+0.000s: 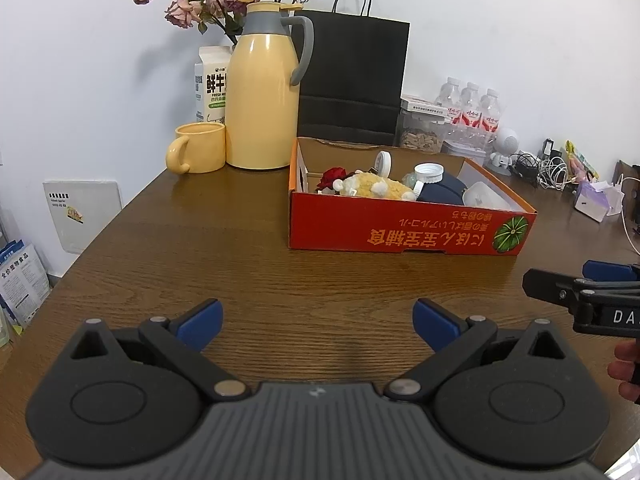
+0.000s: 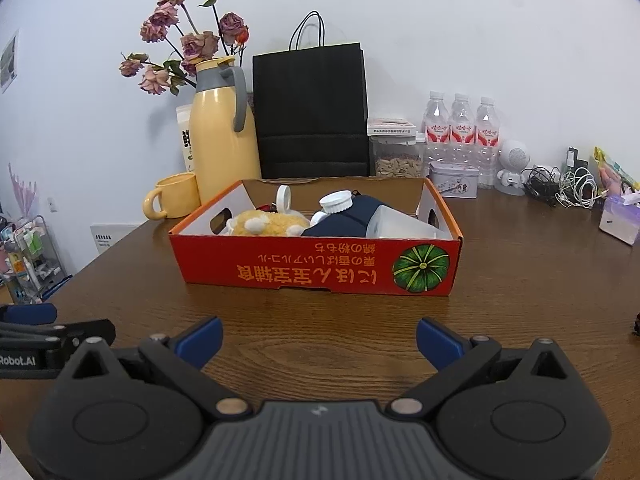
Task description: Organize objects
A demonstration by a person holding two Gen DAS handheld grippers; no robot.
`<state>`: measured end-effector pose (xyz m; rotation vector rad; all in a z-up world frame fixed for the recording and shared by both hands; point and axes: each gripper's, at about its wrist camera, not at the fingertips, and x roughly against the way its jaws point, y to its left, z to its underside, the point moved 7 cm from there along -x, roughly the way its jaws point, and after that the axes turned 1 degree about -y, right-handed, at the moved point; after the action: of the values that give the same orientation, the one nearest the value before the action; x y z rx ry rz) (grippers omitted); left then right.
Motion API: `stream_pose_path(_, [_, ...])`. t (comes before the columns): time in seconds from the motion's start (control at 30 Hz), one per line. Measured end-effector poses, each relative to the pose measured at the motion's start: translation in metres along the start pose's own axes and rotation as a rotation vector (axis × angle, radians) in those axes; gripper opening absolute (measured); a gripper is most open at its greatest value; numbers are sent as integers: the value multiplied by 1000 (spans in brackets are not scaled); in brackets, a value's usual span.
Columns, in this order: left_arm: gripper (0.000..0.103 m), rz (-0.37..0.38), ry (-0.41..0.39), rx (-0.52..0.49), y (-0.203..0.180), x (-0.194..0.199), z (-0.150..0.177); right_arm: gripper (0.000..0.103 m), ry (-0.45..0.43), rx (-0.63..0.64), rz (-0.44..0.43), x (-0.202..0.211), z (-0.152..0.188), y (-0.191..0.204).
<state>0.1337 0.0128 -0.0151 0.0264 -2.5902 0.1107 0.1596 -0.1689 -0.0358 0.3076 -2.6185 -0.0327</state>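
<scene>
Wooden table (image 2: 520, 280), red rose (image 1: 332, 176) left-view only

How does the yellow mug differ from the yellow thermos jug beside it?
The yellow mug is short and squat; the thermos jug stands far taller. The mug is open-topped, while the jug is closed with a lid and grey collar. The mug's handle is yellow like its body; the jug's handle is grey. Both are pale yellow, upright, and stand side by side on the wooden table, left of the red box.
</scene>
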Motion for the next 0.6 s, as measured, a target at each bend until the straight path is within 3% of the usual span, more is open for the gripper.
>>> stream_pose_path(0.6, [103, -8, -11, -3, -2, 2, -3, 103, -9, -1, 3, 1, -3, -2])
